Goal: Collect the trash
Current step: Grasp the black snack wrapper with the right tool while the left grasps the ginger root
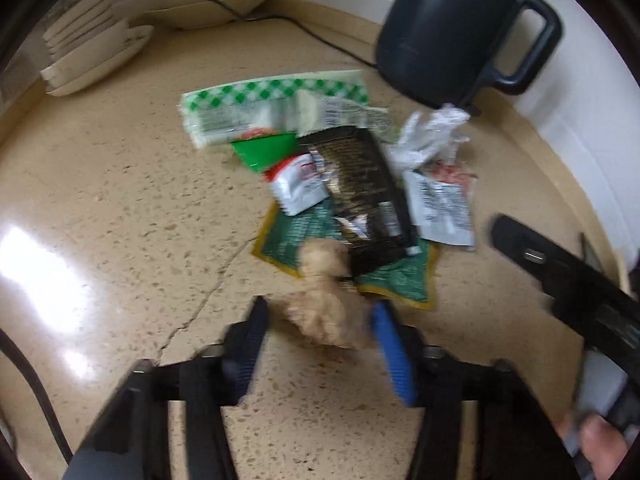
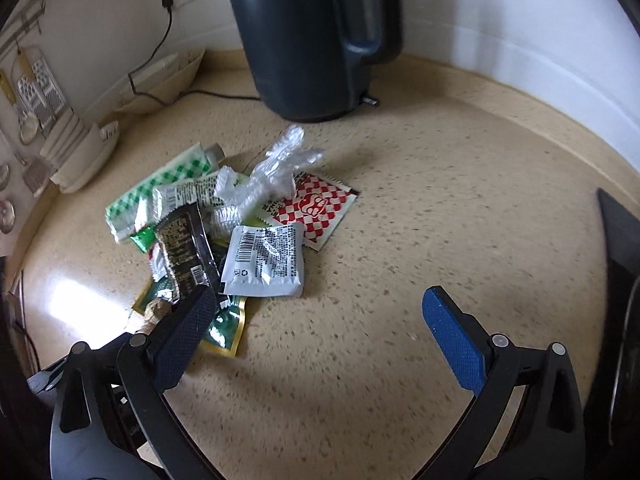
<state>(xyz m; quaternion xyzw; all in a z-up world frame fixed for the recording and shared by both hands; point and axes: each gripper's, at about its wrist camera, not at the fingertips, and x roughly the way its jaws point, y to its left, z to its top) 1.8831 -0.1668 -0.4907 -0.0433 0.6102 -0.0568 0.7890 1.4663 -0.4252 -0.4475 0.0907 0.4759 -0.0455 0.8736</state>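
A heap of trash lies on the beige speckled counter: a black wrapper (image 1: pixel 362 184) (image 2: pixel 182 254), a green-checked wrapper (image 1: pixel 256 98) (image 2: pixel 156 190), a white sachet (image 1: pixel 442 208) (image 2: pixel 266 262), a red-checked sachet (image 2: pixel 316 208), crumpled clear plastic (image 1: pixel 430 134) (image 2: pixel 276 168) and a green gold-edged packet (image 1: pixel 390 278) (image 2: pixel 222 326). My left gripper (image 1: pixel 320 320) is open around a beige knobbly lump (image 1: pixel 326 308) at the heap's near edge; its fingers are apart from the lump's sides. My right gripper (image 2: pixel 316 320) is open and empty, its left finger (image 2: pixel 188 326) over the heap's near corner.
A dark kettle (image 1: pixel 448 28) (image 2: pixel 316 36) stands behind the heap, its cord running to a wall socket (image 2: pixel 168 0). White dishes (image 1: pixel 92 60) (image 2: pixel 82 156) are stacked at the back left. Graters hang on the left wall (image 2: pixel 40 92). The right gripper's body shows in the left wrist view (image 1: pixel 580 280).
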